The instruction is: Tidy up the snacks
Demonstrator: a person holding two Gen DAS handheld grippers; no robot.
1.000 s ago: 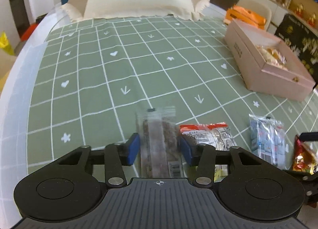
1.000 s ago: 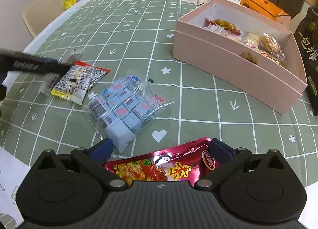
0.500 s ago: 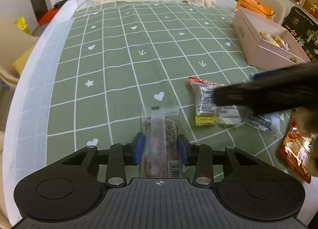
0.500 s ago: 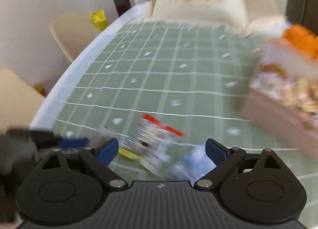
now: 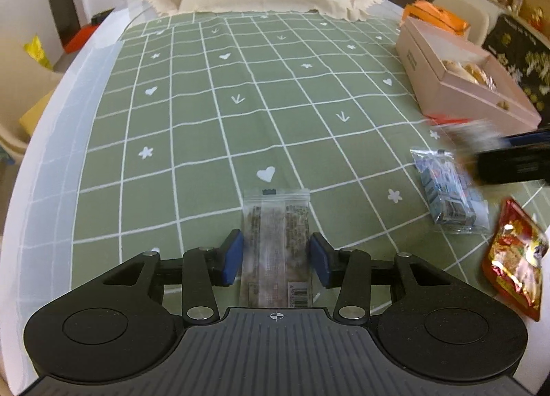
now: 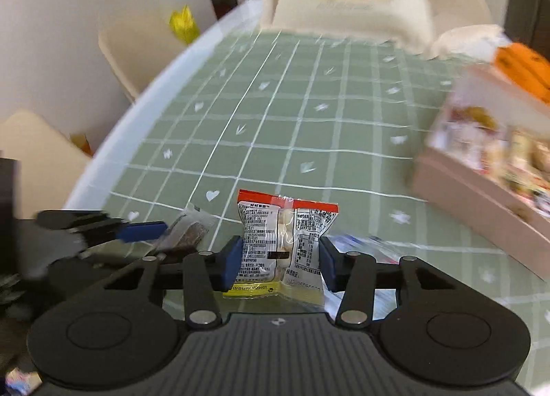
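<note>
Tools both clamp snacks: left tool (image 5: 275,258) a clear brown-bar packet (image 5: 275,241), right tool (image 6: 278,260) a red-topped printed pouch (image 6: 283,241).

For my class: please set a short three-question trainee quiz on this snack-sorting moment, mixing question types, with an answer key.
1. True or false: the left tool has its pads on either side of a clear packet of brown snack bars.
2. Multiple choice: the packet between the right tool pads is
A. a blue-and-white packet
B. a red-topped white packet with a yellow bottom edge
C. a shiny red pouch
3. Fill in: the open container already holding snacks, on the green checked tablecloth, is a pink ____.

Key: 1 true; 2 B; 3 box.

Note: the blue-and-white packet and shiny red pouch lie on the cloth, ungripped.
</note>
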